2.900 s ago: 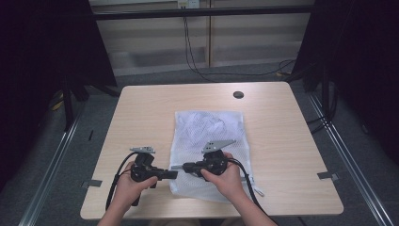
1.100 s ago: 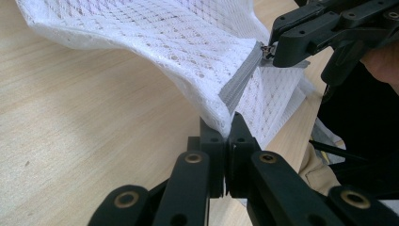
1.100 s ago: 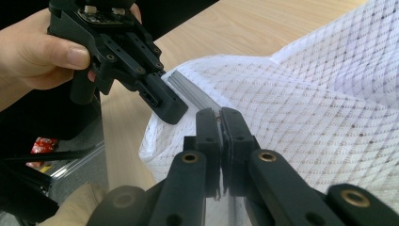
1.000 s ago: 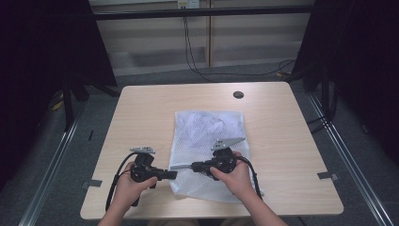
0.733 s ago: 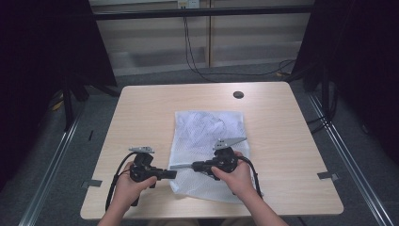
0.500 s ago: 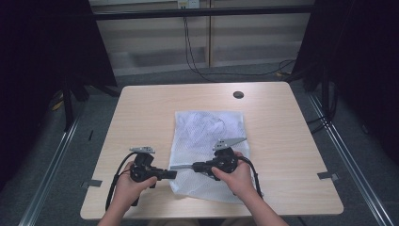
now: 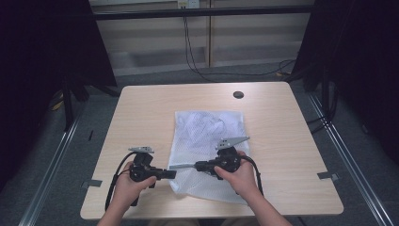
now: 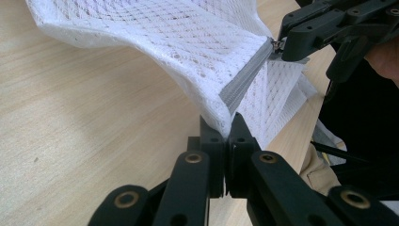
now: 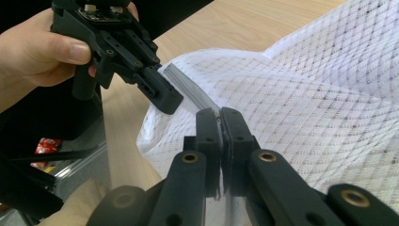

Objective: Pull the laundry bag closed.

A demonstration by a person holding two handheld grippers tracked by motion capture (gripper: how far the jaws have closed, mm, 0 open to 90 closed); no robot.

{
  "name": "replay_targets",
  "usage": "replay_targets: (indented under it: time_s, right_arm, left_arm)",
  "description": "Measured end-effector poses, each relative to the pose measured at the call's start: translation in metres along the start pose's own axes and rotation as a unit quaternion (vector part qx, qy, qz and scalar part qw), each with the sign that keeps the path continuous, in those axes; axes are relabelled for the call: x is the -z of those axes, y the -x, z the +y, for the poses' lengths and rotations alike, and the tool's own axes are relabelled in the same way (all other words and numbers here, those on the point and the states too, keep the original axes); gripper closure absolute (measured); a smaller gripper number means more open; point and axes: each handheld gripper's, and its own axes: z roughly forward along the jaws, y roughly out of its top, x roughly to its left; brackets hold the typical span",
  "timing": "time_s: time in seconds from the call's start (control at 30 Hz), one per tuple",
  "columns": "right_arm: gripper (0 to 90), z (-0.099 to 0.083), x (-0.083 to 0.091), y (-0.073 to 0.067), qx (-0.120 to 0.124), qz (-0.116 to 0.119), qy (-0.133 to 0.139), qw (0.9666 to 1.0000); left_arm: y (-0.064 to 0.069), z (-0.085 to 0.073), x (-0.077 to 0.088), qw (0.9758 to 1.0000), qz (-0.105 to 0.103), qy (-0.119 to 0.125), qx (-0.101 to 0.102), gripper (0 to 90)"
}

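A white mesh bag (image 7: 209, 129) lies on the wooden table (image 7: 141, 113), its near left corner lifted. My left gripper (image 7: 173, 173) is shut on that corner, at the end of the grey zipper (image 8: 244, 80); its own tips (image 8: 229, 134) pinch the mesh. My right gripper (image 7: 197, 165) points left and is shut on the zipper pull, a short way along the zipper. In the right gripper view its tips (image 9: 220, 115) close on the pull, with the left gripper (image 9: 169, 101) just beyond on the zipper (image 9: 186, 87). The right gripper (image 8: 282, 47) faces me in the left gripper view.
A round black grommet (image 7: 238, 94) sits near the table's far edge. Bare wood lies left and right of the bag. Black curtains and floor cables surround the table.
Since the oldest frame my right gripper has moved a little to the right along the zipper, away from the left gripper. The left gripper has held still.
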Motion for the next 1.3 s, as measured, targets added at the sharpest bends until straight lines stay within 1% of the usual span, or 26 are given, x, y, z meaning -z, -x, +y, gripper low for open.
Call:
replay_targets:
  time_s: [0.07,0.13,0.27,0.33,0.4,0.5,0.6,0.67,0.73,0.83,0.93,0.97,1.0,1.17,1.3]
  right_arm:
    - [87.3,-0.001,0.001,0.000,-0.001,0.000,-0.003,1.0000]
    - [87.3,-0.002,0.003,0.001,-0.003,-0.002,-0.002,1.0000]
    - [87.3,-0.002,0.004,0.001,-0.003,-0.002,-0.002,1.0000]
    - [87.3,-0.002,0.004,0.001,-0.003,-0.003,-0.001,1.0000]
    - [87.3,-0.002,0.005,0.001,-0.005,0.001,-0.002,1.0000]
    - [87.3,-0.003,0.005,0.001,-0.003,0.000,-0.003,1.0000]
    - [87.3,-0.003,0.005,0.002,-0.001,0.001,-0.003,1.0000]
    - [87.3,-0.003,0.006,0.002,-0.004,-0.001,-0.006,1.0000]
    - [87.3,-0.004,0.008,0.003,-0.005,-0.001,-0.004,1.0000]
    - [87.3,-0.004,0.010,0.004,-0.004,-0.001,-0.003,1.0000]
    - [87.3,-0.004,0.011,0.004,-0.005,-0.002,-0.002,1.0000]
    - [87.3,-0.004,0.012,0.004,-0.005,-0.004,-0.002,1.0000]
    - [87.2,-0.004,0.012,0.004,-0.003,-0.006,-0.003,1.0000]
    - [87.3,-0.006,0.017,0.007,-0.006,-0.010,-0.001,0.9999]
    - [87.2,-0.007,0.019,0.008,-0.007,-0.009,0.000,0.9999]
  left_arm:
    - [0.000,0.000,0.001,1.0000,0.001,0.002,0.004,88.4]
    - [-0.001,-0.001,0.001,1.0000,0.001,0.000,0.001,88.4]
    - [0.000,0.000,0.001,1.0000,-0.001,0.002,0.003,88.4]
    - [0.000,0.000,0.001,1.0000,0.003,0.001,0.002,88.4]
    - [-0.001,0.000,0.002,0.9999,0.002,0.005,0.009,88.3]
    - [0.000,0.000,0.002,0.9999,0.002,0.006,0.010,88.4]
    - [-0.001,-0.001,0.002,1.0000,0.007,0.001,0.003,88.3]
    - [-0.002,-0.001,0.003,0.9999,0.009,0.000,0.005,88.3]
    - [-0.002,-0.002,0.004,0.9999,0.006,0.006,0.012,88.4]
    - [-0.002,-0.001,0.004,0.9999,0.004,0.005,0.010,88.4]
    - [-0.001,-0.001,0.004,0.9999,0.008,0.002,0.006,88.4]
    - [-0.001,-0.001,0.004,0.9999,0.010,0.002,0.006,88.4]
    - [-0.002,-0.001,0.004,0.9999,0.008,0.003,0.011,88.4]
    - [-0.003,-0.001,0.005,0.9999,0.011,0.004,0.008,88.4]
    - [-0.002,-0.001,0.005,0.9999,0.009,0.005,0.012,88.4]
